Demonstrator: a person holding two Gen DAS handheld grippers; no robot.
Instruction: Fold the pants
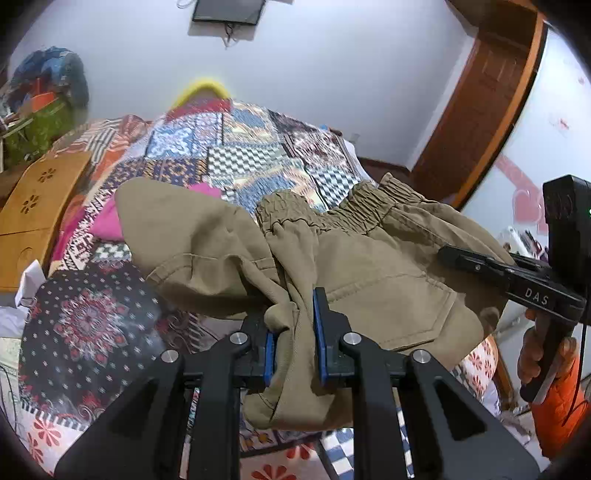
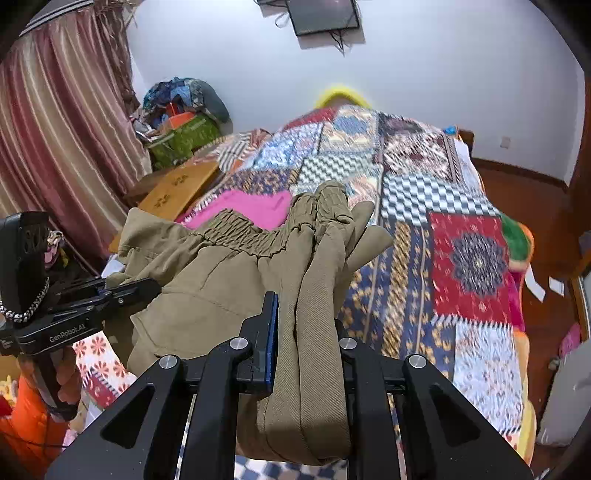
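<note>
Pants (image 1: 369, 266) hang bunched between my two grippers, held up above the quilt (image 1: 236, 155) that covers the bed. My left gripper (image 1: 295, 332) is clamped on a thick fold of the khaki cloth; the blue pads (image 1: 319, 332) press it from both sides, and a loose lump of fabric sags below the jaws toward me. Ahead of that gripper the cloth spreads out, with a back pocket just to its right and the gathered waistband (image 1: 332, 214) farther forward. My right gripper (image 2: 304, 332) likewise grips a stack of several layers running straight ahead along its fingers, the elastic cuffs (image 2: 325, 203) at the far end of the stack. To its left the waistband runs sideways toward my other tool, whose black fingers bite the cloth edge there. From the left view, the right tool reaches in from the right side, and my right hand (image 1: 543, 350) wraps its handle beside an orange sleeve (image 1: 561, 406). A pink cloth (image 2: 255, 206) lies on the quilt beyond the pants, partly hidden by them. Forward and left of it sits a wooden board (image 2: 177, 188) with flower cut-outs. A dark screen (image 2: 321, 14) hangs on the far wall.
</note>
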